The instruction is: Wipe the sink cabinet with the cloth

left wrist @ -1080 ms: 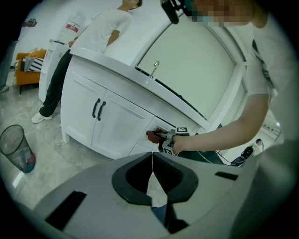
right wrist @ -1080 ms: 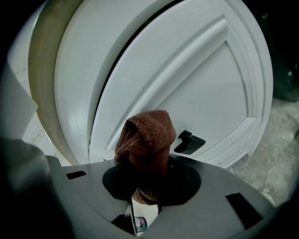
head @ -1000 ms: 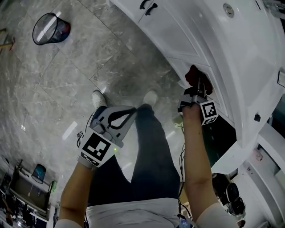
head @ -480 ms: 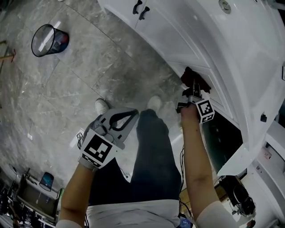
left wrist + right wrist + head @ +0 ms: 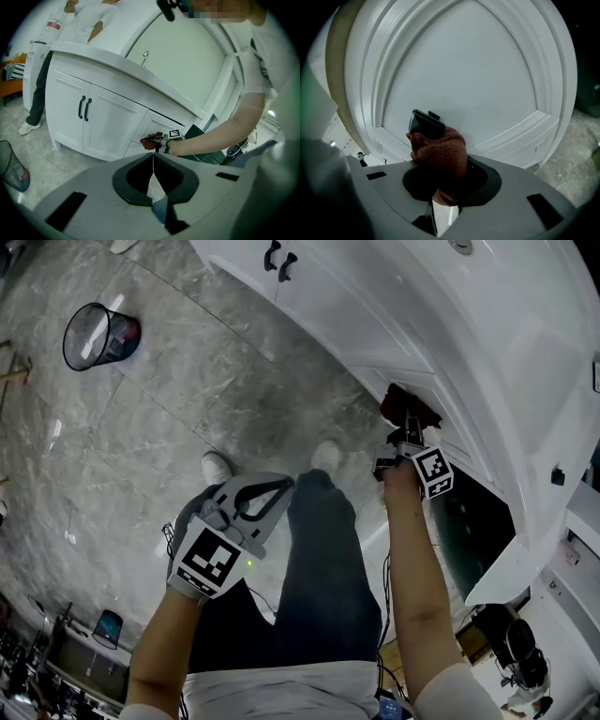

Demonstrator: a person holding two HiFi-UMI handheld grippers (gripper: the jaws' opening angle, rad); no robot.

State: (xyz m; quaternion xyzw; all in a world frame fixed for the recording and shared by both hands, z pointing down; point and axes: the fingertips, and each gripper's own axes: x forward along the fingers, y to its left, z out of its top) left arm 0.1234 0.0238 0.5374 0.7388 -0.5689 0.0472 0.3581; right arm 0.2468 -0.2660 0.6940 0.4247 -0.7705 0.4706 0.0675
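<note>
The cloth (image 5: 443,154), clenched in the fingers of the right gripper (image 5: 436,138) at a door panel of the sink cabinet (image 5: 459,70), wants flat, firm pressure and overlapping strokes, while the left gripper (image 5: 153,164), fingers closed empty, hangs well clear.

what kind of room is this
Probably a bathroom, or a mock-up of one: a white sink cabinet with a faucet on top, a grey stone-look tiled floor and a mesh bin.

Two hand-held grippers (image 5: 277,487) (image 5: 410,432), one cloth (image 5: 403,401), one cabinet (image 5: 356,306), apparently one bin (image 5: 94,334)
</note>
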